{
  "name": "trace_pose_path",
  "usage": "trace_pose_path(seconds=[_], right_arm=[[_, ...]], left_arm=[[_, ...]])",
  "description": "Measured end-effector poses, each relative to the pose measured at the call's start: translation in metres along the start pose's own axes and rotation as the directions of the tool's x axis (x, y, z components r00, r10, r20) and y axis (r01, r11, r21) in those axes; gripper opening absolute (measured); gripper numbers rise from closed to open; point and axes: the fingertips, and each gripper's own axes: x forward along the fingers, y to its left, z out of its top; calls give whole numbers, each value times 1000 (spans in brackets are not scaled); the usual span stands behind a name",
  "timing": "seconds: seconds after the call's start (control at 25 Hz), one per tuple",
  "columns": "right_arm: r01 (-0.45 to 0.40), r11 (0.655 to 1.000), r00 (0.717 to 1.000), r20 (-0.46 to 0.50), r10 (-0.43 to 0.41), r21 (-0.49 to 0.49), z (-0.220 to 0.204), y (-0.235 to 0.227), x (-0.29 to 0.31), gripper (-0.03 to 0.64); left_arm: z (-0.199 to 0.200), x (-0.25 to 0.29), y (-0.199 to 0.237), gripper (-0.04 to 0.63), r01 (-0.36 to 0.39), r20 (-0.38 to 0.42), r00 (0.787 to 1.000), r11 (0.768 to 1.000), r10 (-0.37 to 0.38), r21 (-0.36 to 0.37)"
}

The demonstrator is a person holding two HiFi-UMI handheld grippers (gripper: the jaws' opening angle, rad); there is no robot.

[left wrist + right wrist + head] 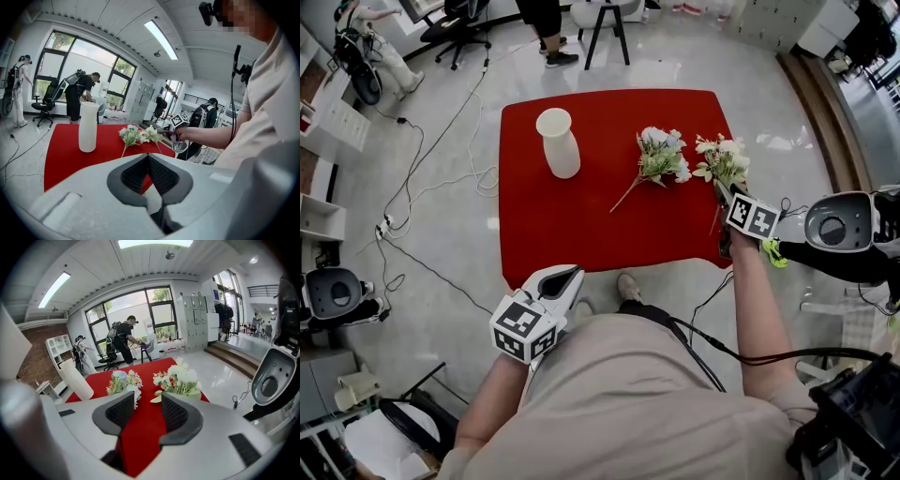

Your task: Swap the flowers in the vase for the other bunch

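An empty white vase [558, 141] [88, 126] [77, 380] stands upright on the red table [572, 225] at its back left. A blue-and-white bunch [661, 157] [123, 382] lies mid-table. Near the right edge lies a white-and-yellow bunch [722, 159] [180, 380] [151, 135]. My right gripper [723, 194] [147, 401] hovers just short of that bunch's stem end, jaws open, only red cloth showing between them. Off the table's front edge my left gripper [569, 273] [148, 157] hangs over the floor, fingertips together and holding nothing.
Cables [431, 159] trail over the floor left of the table. Grey machine bases stand at the right [839, 225] and left [337, 295]. Office chairs [455, 28], a stool [605, 23] and people [546, 28] are beyond the table's far side.
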Motion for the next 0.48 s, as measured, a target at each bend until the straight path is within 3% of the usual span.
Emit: trace_pose_path(seconds=[0.48], right_arm=[[-38, 998, 999, -2, 38, -40, -28, 66, -21, 187]], left_arm=[[-28, -48, 5, 8, 19, -8, 1000, 999, -18, 30]])
